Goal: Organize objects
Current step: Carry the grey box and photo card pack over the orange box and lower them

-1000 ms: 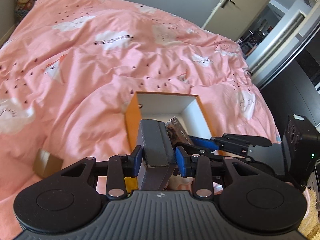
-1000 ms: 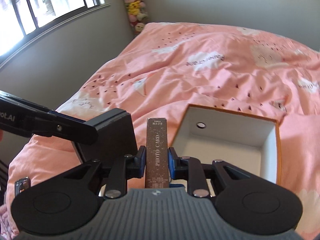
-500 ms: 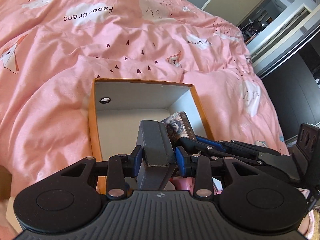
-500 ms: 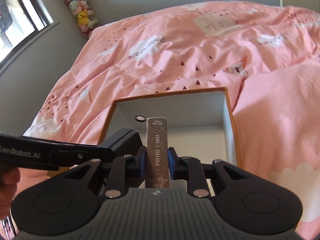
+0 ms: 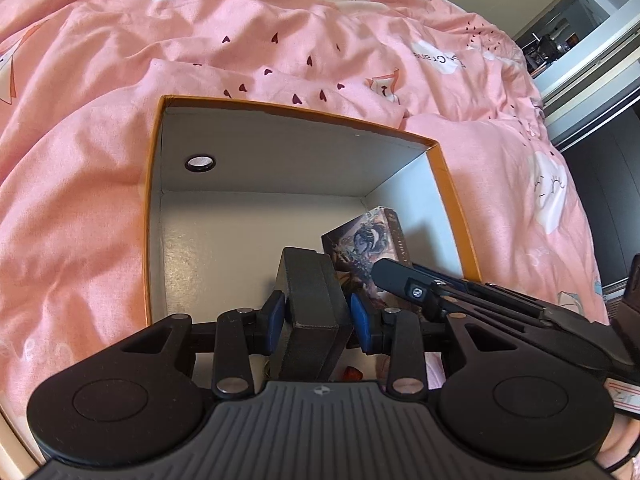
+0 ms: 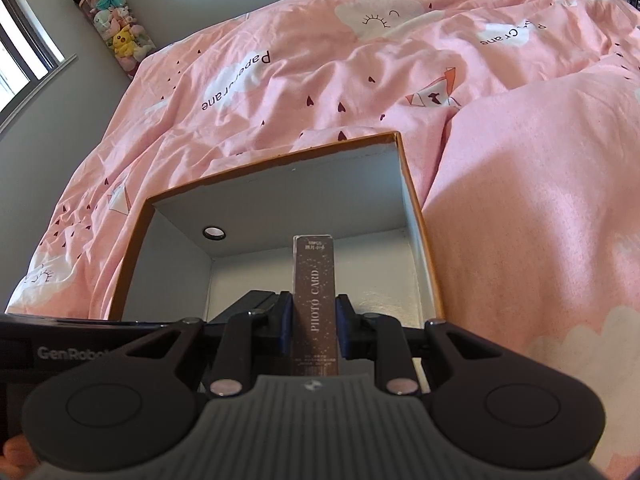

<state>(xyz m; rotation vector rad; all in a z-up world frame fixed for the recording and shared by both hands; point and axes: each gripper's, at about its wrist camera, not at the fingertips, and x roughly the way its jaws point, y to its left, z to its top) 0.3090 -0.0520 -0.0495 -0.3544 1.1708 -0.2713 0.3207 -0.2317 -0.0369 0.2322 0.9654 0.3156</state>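
Observation:
An orange cardboard box (image 5: 158, 184) with a white inside lies open on the pink duvet; its rim also shows in the right wrist view (image 6: 420, 216). My left gripper (image 5: 316, 316) is shut on a dark grey box (image 5: 310, 292), held over the box's near half. My right gripper (image 6: 312, 328) is shut on a brown photo card box (image 6: 314, 292), upright between its pads. In the left wrist view that photo card box (image 5: 368, 240) shows its illustrated face, down inside the orange box at the right wall, with the right gripper's fingers (image 5: 400, 276) reaching in from the right.
The pink duvet (image 5: 280, 40) surrounds the orange box on all sides. A tube of plush toys (image 6: 108, 28) stands in the far corner beside a window. A doorway and dark cabinet (image 5: 600, 180) lie to the right. A small red thing (image 5: 352, 372) shows under the left gripper.
Both grippers have moved forward and down over the orange box, which now fills more of each view. Each keeps its grip. The photo card box now sits lower, inside the box walls.

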